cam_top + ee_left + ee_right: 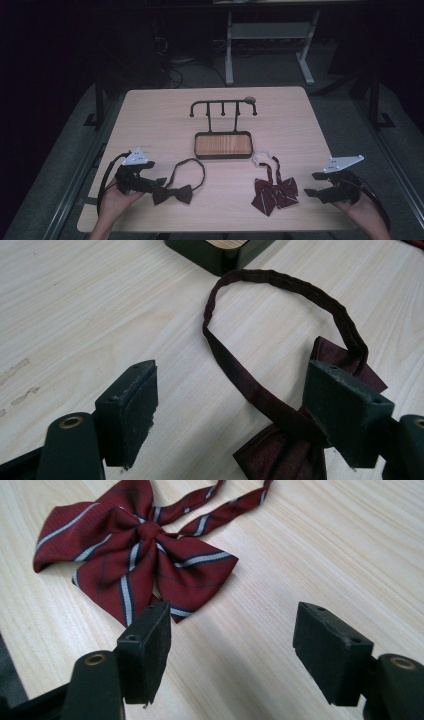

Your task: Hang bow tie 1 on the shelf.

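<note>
We hold both grippers released: left gripper (161,182) by the dark bow tie (172,194), right gripper (309,184) by the striped bow tie (274,194); neither is lifted toward the hook stand (223,105) yet.

In the left gripper view, the dark maroon satin bow tie (280,450) is cut off at the bottom edge, its knot hidden behind one black jaw.

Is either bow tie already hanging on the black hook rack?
No, the dark bow tie and striped bow tie lie flat on the table; the rack is bare.
</note>
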`<state>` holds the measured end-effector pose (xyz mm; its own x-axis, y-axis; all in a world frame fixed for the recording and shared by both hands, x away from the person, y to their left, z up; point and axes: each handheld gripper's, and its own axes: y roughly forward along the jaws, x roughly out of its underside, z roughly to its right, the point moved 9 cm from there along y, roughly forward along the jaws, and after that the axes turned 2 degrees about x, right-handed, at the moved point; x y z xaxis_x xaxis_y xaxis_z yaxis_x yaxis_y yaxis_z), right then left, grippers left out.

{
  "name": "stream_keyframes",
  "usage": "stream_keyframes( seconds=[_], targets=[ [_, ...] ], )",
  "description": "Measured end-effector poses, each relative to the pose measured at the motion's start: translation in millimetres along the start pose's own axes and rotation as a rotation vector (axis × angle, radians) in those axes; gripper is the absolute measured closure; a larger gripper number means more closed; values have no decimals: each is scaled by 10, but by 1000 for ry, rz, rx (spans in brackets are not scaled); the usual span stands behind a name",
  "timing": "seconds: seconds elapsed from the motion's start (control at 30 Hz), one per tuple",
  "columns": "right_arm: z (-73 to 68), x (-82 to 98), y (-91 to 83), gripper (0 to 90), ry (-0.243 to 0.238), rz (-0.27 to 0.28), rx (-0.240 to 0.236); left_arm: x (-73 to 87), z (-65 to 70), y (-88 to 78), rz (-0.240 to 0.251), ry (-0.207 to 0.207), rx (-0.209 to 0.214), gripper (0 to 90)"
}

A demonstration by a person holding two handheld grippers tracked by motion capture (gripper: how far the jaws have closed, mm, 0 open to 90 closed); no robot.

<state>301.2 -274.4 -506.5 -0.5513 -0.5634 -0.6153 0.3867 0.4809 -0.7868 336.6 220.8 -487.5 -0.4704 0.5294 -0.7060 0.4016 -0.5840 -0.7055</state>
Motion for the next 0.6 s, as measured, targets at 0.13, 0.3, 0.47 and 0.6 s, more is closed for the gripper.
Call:
stream_keyframes(
  seconds=[0.13,0.3,0.47,0.6],
  targets=[
    [3,-12,17,311,4,-3,-3,8,-27,8,-10,6,-8,218],
    [-23,-68,18,314,-12,-5,-12,-8,-43,8,1,-2,-2,216],
    [-80,-169,14,312,-15,-25,-22,-13,-34,-7,2,0,-3,215],
    [-142,-288,65,322,-49,-53,-40,-17,-5,-5,2,5,-5,212]
  ],
)
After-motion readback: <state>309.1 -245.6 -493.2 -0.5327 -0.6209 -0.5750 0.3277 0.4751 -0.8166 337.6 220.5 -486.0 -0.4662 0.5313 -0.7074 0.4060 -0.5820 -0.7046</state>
